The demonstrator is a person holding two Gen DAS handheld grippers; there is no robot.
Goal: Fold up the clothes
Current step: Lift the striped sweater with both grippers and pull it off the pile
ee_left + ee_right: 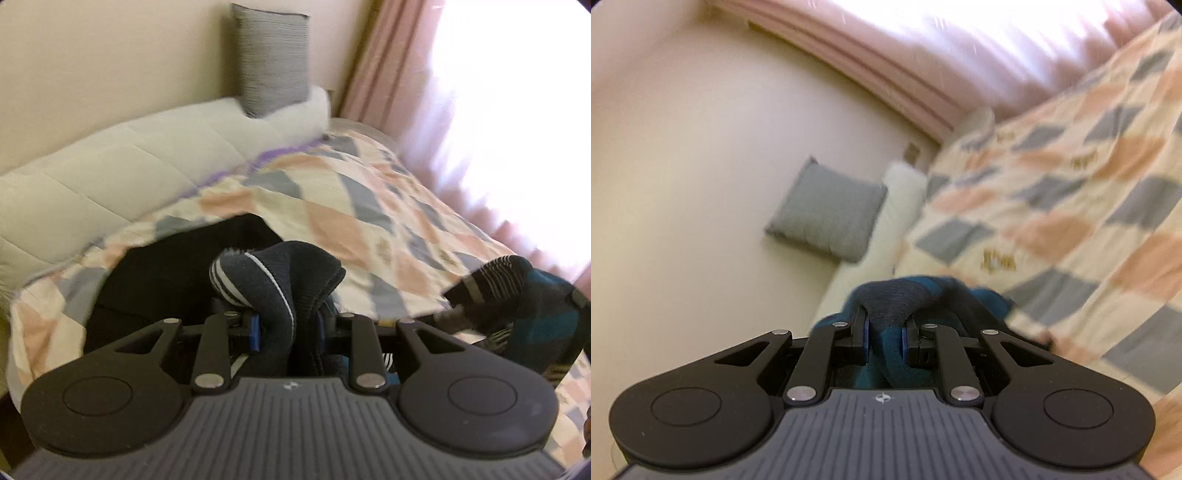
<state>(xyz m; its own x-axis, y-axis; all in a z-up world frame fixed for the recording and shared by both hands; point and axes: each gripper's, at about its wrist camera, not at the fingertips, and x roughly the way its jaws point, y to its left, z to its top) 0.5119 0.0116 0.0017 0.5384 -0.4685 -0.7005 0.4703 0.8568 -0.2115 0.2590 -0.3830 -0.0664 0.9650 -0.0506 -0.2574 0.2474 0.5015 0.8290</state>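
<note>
- Right up close in the left view, the left tool (291,325) is clamped on a bunch of dark navy knit cloth with thin white stripes (277,277). The cloth sticks up between the two blue pads (255,332) in the lower middle of the frame.
- Right up close in the right view, the right tool (885,338) is clamped on dark navy and teal knit cloth (886,299). This cloth sits low in the middle of the frame.
- Far right in the left view, more teal and striped cloth shows, held up off the bed. I think both tools hold one piece of clothing, but I cannot be sure.
- Behind the left tool lies a black piece of clothing (155,280) on the checked quilt of pink, grey and cream (369,206). It lies in the lower left part of the frame.
- At the top of the left view, a grey square cushion (273,59) leans on the cream wall, on top of a long white padded bolster (122,166). Pink curtains (388,55) hang at the upper right.
- Both views are blurry, so the tools seem to be moving.
- My guess is that the clothing is lifted and not yet laid flat, so folding is at an early step.
- Next, I think the cloth needs to be spread out on the bare quilt, away from the black clothing. Both tools should keep a firm hold so the soft knit does not slip or bunch up.
</note>
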